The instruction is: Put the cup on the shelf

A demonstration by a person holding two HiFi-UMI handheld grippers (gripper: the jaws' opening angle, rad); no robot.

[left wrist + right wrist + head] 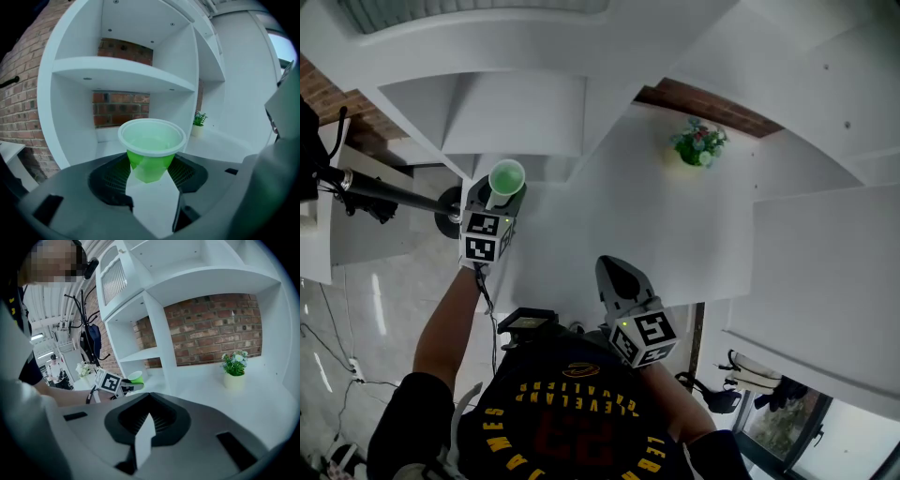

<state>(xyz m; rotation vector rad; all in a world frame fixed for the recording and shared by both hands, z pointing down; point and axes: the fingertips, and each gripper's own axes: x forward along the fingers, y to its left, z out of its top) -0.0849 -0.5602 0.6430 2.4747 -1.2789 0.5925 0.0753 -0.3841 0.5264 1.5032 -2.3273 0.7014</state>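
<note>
My left gripper (501,194) is shut on a green plastic cup (506,176) with a white rim, held upright by its lower body. In the left gripper view the cup (151,145) sits between the jaws in front of a white shelf unit (122,71) with a brick wall behind it; an open compartment lies straight ahead. The right gripper view shows the cup (136,376) at the left, beside the shelf's upright. My right gripper (615,274) hangs lower and to the right, jaws together with nothing in them (144,423).
A small potted plant (698,143) stands on the white counter (628,197) to the right; it also shows as the plant (234,367) against the brick. A black stand (384,192) reaches in from the left. A second person stands far off at the left.
</note>
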